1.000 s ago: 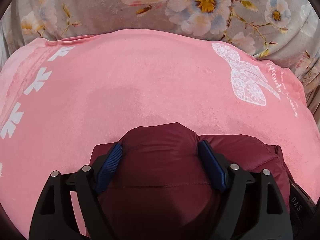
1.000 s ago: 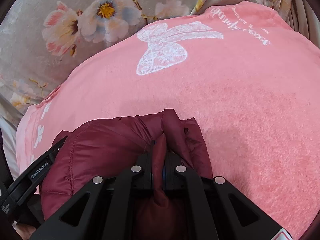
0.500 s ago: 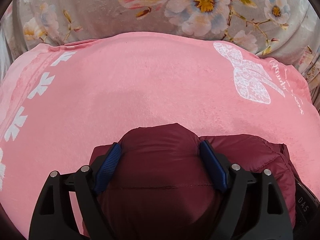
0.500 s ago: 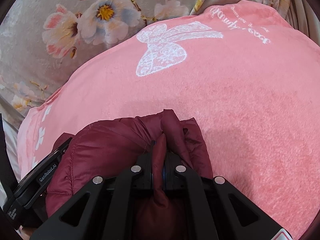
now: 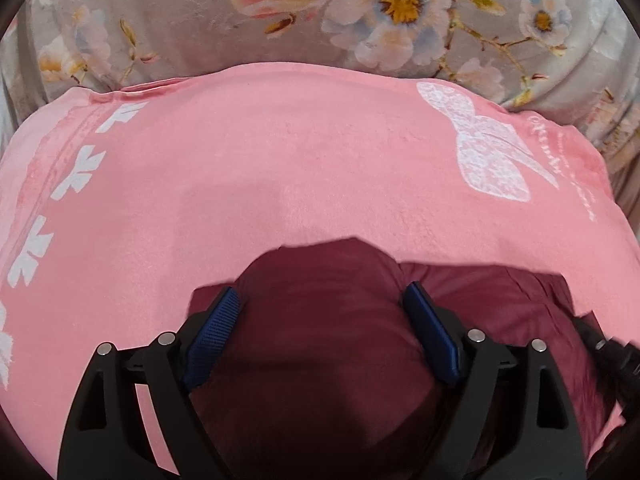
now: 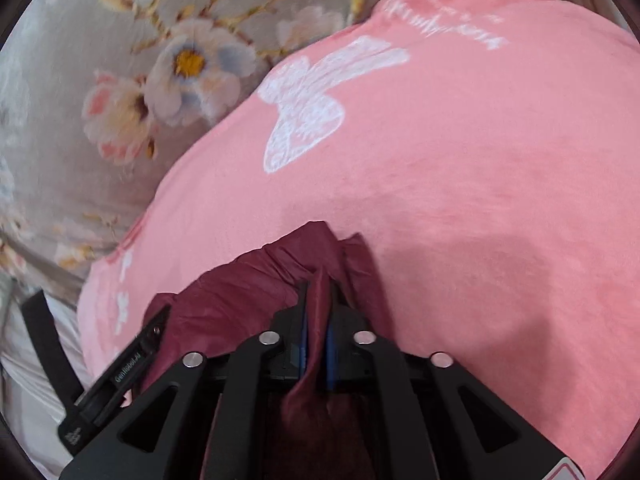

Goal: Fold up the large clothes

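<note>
Two grippers work one maroon puffer jacket point(image 5: 320, 344) lying at six o'clock on a pink blanket point(image 5: 280, 168), floral bedding point(image 5: 200, 12) beyond at twelve. Left gripper point(image 5: 322, 312) stands wide, opening, its pads flanking a thick fold. Right gripper point(image 6: 317, 312) is opening, a thin fold between its jaws.

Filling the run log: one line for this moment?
left tongs: wide around maroon jacket | right tongs: opening, fold between | pink blanket beneath
</note>
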`<state>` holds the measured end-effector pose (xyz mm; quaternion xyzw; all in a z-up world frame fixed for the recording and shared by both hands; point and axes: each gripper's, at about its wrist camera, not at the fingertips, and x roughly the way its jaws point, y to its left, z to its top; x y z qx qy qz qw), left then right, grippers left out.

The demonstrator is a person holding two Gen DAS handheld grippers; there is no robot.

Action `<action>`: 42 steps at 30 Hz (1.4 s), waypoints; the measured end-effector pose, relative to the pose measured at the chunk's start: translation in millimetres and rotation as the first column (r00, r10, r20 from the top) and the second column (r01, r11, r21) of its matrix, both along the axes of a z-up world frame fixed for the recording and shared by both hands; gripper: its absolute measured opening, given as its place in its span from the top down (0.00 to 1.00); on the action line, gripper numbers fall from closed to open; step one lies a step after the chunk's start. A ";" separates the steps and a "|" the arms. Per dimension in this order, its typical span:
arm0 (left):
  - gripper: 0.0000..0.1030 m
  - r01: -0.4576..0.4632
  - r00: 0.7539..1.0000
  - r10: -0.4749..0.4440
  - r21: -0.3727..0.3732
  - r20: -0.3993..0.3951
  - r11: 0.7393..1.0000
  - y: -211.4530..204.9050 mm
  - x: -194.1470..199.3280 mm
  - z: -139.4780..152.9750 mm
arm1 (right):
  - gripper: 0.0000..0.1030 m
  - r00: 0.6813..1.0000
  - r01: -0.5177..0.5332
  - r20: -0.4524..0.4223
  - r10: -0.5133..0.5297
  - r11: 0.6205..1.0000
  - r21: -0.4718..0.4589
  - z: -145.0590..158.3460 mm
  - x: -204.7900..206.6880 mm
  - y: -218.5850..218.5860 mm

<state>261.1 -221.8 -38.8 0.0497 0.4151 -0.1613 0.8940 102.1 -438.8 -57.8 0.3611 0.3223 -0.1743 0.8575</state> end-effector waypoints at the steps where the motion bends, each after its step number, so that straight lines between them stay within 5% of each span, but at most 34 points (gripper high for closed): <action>1: 0.20 0.010 1.000 -0.010 -0.007 0.004 1.000 5.7 -7.3 6.8 | 0.79 1.000 0.011 -0.015 -0.012 0.999 -0.053 8.2 -12.4 1.6; 3: 0.20 0.046 0.999 -0.047 -0.024 -0.003 0.999 19.5 -33.0 24.1 | 0.79 0.999 -0.015 -0.049 0.010 0.994 -0.112 17.7 -34.3 6.7; 7: 0.20 0.112 0.992 -0.113 -0.030 -0.064 0.993 25.5 -78.3 31.1 | 0.77 0.983 -0.169 -0.079 0.164 0.984 -0.063 11.4 -61.7 29.1; 10: 0.20 0.113 0.986 -0.117 -0.040 -0.115 0.993 26.3 -101.9 20.3 | 0.66 0.969 -0.223 -0.103 0.223 0.975 0.005 -6.5 -67.3 41.2; 12: 0.20 0.094 0.990 -0.096 -0.020 -0.105 0.995 29.5 -111.7 16.8 | 0.71 0.966 -0.234 -0.106 0.235 0.972 0.025 -15.7 -74.1 45.8; 14: 0.20 0.085 0.991 -0.084 0.004 -0.109 0.996 34.0 -119.3 14.4 | 0.89 0.965 -0.247 -0.077 0.249 0.968 0.033 -14.8 -87.6 49.0; 19: 0.19 0.073 0.991 -0.068 0.044 -0.111 0.996 44.6 -124.2 6.9 | 0.93 0.970 -0.239 -0.027 0.240 0.970 0.031 -9.3 -113.5 49.9; 26: 0.18 0.078 0.996 -0.074 0.097 -0.043 0.992 39.2 -138.4 0.5 | 0.90 0.961 -0.243 -0.162 0.226 0.966 -0.092 -36.9 -101.7 69.2; 32: 0.18 0.075 0.997 -0.074 0.113 -0.010 0.991 39.5 -142.2 -4.0 | 0.89 0.964 -0.238 -0.148 0.223 0.967 -0.093 -52.1 -100.9 66.6; 42: 0.18 0.067 0.996 -0.076 0.143 0.053 0.987 35.5 -146.6 -8.5 | 0.88 0.961 -0.252 -0.195 0.195 0.909 -0.331 -48.9 -99.4 96.4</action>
